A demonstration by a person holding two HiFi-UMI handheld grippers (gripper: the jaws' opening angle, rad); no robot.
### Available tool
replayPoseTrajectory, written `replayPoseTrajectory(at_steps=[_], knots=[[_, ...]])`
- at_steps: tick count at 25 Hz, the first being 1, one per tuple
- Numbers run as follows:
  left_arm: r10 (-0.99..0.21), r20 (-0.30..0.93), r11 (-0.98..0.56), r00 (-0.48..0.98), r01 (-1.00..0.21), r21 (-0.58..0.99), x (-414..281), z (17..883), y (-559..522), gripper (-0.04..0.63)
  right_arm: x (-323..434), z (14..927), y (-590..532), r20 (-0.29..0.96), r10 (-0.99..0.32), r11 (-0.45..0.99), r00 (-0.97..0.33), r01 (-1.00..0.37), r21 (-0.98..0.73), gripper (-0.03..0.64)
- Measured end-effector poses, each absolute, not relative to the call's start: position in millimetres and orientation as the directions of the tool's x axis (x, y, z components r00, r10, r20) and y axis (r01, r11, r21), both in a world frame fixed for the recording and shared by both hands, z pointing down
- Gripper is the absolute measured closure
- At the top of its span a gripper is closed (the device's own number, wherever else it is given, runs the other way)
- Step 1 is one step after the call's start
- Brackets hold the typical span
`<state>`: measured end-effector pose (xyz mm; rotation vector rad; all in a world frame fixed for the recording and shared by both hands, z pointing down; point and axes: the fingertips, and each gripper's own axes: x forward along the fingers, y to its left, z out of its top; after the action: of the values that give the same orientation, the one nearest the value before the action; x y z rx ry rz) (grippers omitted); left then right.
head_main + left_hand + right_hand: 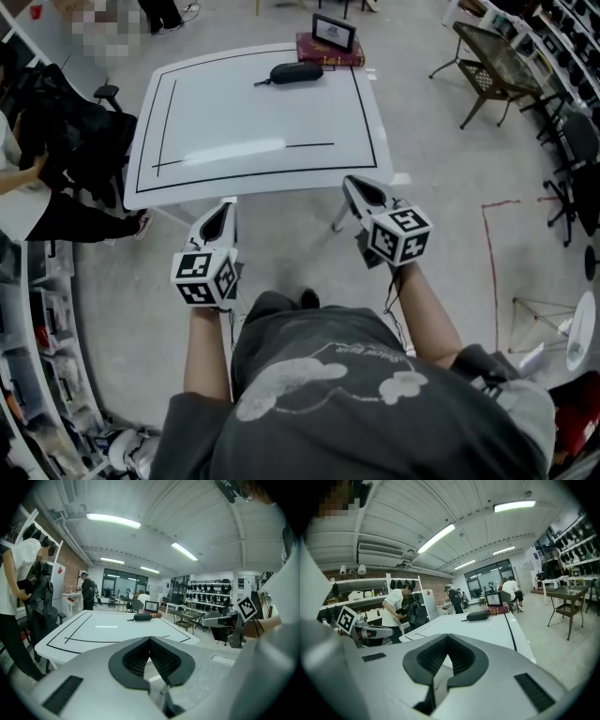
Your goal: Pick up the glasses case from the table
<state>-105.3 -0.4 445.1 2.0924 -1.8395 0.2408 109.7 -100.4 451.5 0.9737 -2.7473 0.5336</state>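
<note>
– Jaws first: how do they stand?
– Both pairs are closed tip to tip, with nothing between them. The left gripper (150,639) shows its dark ribbed pads meeting at a point in its own view. The right gripper (448,637) shows the same in its view.
– And the arms?
– Two bare forearms reach forward from a grey printed T-shirt (356,394), side by side. Each hand sits behind its gripper's marker cube. Both grippers point ahead and slightly downward.
– Where are they against the table?
– Their tips are at the near edge of the white rectangular table with a black line round its top (244,131). The left one is left of the middle and the right one is toward the near right corner.
– The thing to be picked up?
– The black oval glasses case (295,72) lies by the far edge, right of the middle and well apart from both grippers. Nothing touches it.
– What is around it?
– A dark red book (330,54) lies just beyond it, toward the far right corner. A small black-framed picture (334,32) stands on or just behind the book. At the table's left edge stands a person in a white top (14,192), holding a black garment.
</note>
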Motion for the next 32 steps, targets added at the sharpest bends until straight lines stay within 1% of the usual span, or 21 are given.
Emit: replayPoseTrajectory(at_steps=[9,21,29,31,32], knots=[[-0.92,0.355,-0.135,0.163,-0.985,0.103,-119,449,-55,0.594,99,470,-135,0.302,-0.578,0.702,-0.758,-0.651,-0.289,0.617],[-0.884,0.376,-0.258,0.278,-0.961,0.103,-135,460,-206,0.593,85,474,-255,0.34,-0.639,0.638,-0.69,-0.722,-0.267,0.617],[-0.834,0.422,-0.367,0.355,-0.929,0.053,-141,467,-305,0.591,72,476,-329,0.38,-0.663,0.59,-0.645,-0.762,-0.267,0.617],[-0.821,0.436,-0.397,0.368,-0.917,0.027,-142,471,-326,0.583,68,477,-343,0.39,-0.665,0.58,-0.636,-0.77,-0.266,0.617],[-0.814,0.439,-0.412,0.38,-0.911,0.023,-141,471,-335,0.566,66,478,-350,0.396,-0.667,0.575,-0.631,-0.774,-0.265,0.617]])
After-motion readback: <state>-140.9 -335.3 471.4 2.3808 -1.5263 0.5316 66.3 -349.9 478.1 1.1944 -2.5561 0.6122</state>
